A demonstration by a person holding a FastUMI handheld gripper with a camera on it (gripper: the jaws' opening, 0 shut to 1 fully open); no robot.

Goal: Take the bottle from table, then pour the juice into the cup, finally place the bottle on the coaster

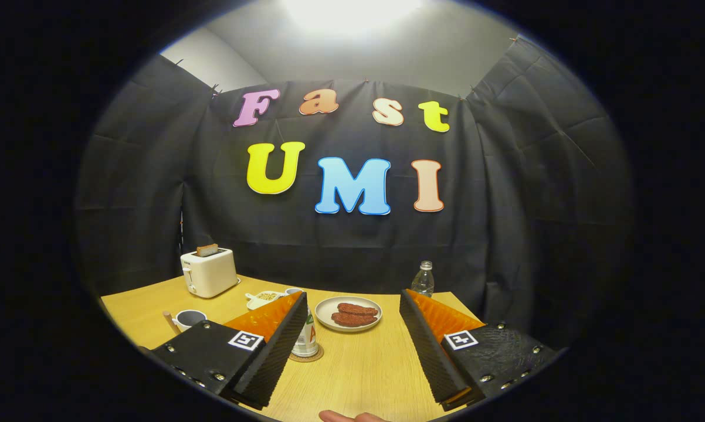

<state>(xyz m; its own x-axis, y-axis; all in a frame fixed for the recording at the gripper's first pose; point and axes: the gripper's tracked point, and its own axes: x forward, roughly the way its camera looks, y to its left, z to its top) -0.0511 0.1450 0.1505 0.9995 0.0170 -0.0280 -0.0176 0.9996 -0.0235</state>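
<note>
A juice bottle (pixel 307 340) with a white body and a coloured label stands upright on a round brown coaster (pixel 309 356) on the wooden table (pixel 358 369). My left finger hides part of it. My gripper (pixel 352 295) is open, its fingers spread wide, with nothing pressed between them. The bottle sits just inside the left finger (pixel 270 346), far from the right finger (pixel 429 340). A white cup (pixel 188 319) with dark contents stands to the left, beyond the left finger.
A plate of brown patties (pixel 348 313) lies ahead between the fingers. A white toaster (pixel 209 272) with toast stands at the back left, a small dish with a spoon (pixel 263 299) near it. A clear plastic bottle (pixel 423 279) stands at the back right. A person's fingertip (pixel 352 417) shows nearest me.
</note>
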